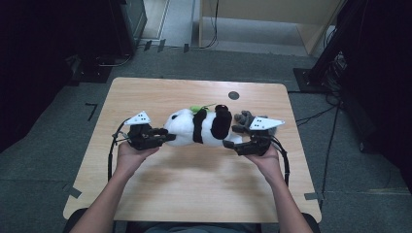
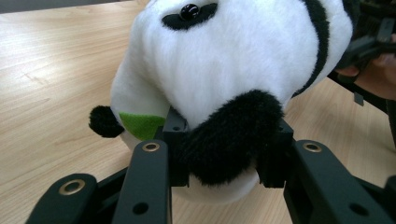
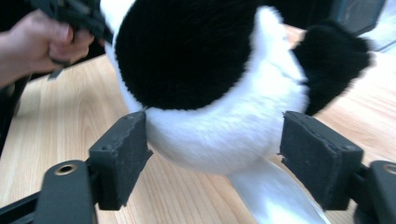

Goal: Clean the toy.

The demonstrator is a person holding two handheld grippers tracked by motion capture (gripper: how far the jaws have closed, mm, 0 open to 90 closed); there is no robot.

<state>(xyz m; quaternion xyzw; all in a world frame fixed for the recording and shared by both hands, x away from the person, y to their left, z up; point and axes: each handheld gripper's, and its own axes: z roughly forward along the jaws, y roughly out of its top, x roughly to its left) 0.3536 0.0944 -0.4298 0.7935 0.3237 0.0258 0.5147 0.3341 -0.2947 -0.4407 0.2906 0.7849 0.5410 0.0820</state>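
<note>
plush panda lies mid-bench, lengthwise between both hands | left gripper jaws clenched on its black ear | right gripper jaws released, straddling the white rump | soft, light, squashy; likely best gripped on ear or limb

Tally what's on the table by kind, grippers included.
Black-and-white plush panda toy: 1
Grey plush toy behind the right gripper: 1
Black handheld two-jaw grippers, left gripper and right gripper: 2
Round dark mark or hole on the light wooden table top: 1
Total: 5
</note>
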